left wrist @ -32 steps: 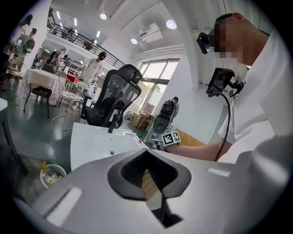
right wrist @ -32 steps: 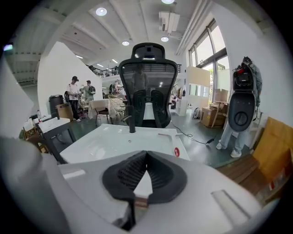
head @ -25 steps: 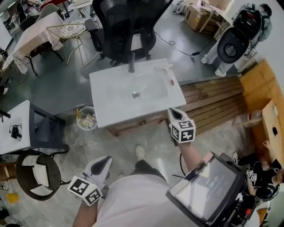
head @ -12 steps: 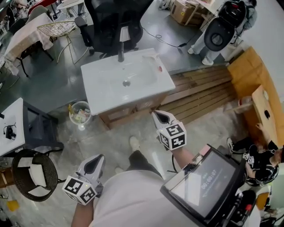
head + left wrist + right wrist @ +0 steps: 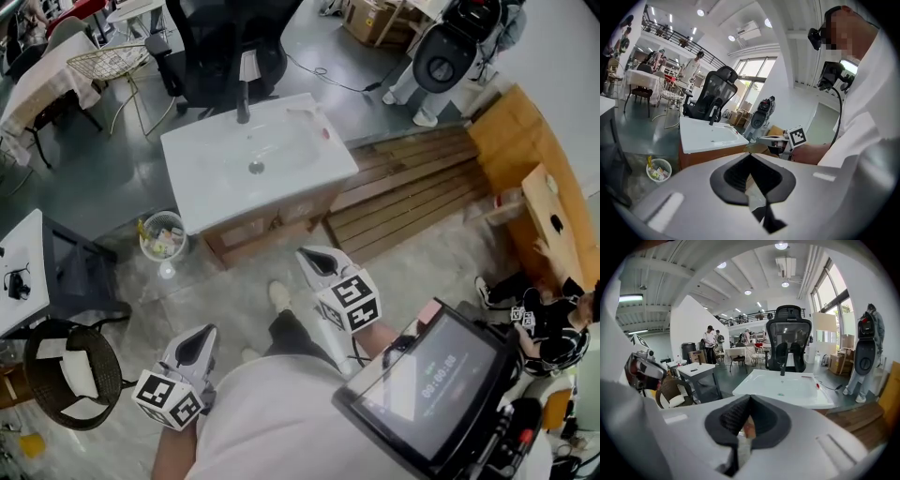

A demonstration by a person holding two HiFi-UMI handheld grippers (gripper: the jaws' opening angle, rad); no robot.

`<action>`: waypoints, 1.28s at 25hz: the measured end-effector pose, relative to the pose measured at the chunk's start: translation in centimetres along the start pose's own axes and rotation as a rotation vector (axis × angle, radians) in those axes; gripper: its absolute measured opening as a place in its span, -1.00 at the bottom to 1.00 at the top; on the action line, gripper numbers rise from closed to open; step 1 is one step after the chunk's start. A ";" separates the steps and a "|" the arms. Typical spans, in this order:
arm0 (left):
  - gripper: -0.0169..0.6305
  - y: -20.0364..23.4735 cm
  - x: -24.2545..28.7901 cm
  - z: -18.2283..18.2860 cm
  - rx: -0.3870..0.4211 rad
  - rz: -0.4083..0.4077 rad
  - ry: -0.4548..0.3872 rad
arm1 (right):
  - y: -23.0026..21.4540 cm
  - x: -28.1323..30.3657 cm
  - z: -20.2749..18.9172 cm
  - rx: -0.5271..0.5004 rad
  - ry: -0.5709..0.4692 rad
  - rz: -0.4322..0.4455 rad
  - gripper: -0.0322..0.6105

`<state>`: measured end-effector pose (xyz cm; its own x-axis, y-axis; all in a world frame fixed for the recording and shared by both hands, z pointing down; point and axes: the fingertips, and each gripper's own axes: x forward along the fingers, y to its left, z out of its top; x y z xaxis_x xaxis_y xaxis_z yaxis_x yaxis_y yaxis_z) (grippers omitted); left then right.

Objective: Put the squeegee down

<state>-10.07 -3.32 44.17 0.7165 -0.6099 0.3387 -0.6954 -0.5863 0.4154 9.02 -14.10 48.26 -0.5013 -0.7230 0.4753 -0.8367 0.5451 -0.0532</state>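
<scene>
The squeegee (image 5: pixel 312 116), white with a red spot near it, lies at the back right of the white sink top (image 5: pixel 208 192), beside the dark faucet (image 5: pixel 243 106). Neither gripper is near it. My right gripper (image 5: pixel 315 258) hangs over the floor in front of the sink cabinet, shut and holding nothing; in the right gripper view its jaws (image 5: pixel 749 400) meet with the sink beyond them. My left gripper (image 5: pixel 200 341) is low at my left side, also shut and holding nothing, with its jaws (image 5: pixel 750 157) closed in the left gripper view.
A waste basket (image 5: pixel 161 234) stands left of the sink cabinet. A black office chair (image 5: pixel 225 47) is behind the sink, and wooden slats (image 5: pixel 403 187) lie to its right. A wicker chair (image 5: pixel 61 370) and a white table (image 5: pixel 19 272) are at left. A person (image 5: pixel 553 328) sits at right.
Both grippers have drawn back from the sink toward my body, the right one farther. The sink with the squeegee on it now lies farther away in the head view.
</scene>
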 end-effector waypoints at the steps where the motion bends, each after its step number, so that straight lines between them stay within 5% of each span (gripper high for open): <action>1: -0.94 -0.1 0.0 -0.1 0.002 -0.003 0.004 | 0.4 -0.3 0.0 -0.003 -0.002 0.005 -0.89; 32: -0.94 0.2 -1.6 -1.4 0.007 -0.044 0.015 | 8.2 -1.3 1.3 -0.103 -0.015 0.108 -0.89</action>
<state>-11.30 -1.71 44.93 0.7471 -0.5753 0.3330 -0.6636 -0.6161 0.4243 2.54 -9.21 46.07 -0.5907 -0.6637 0.4589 -0.7513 0.6599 -0.0127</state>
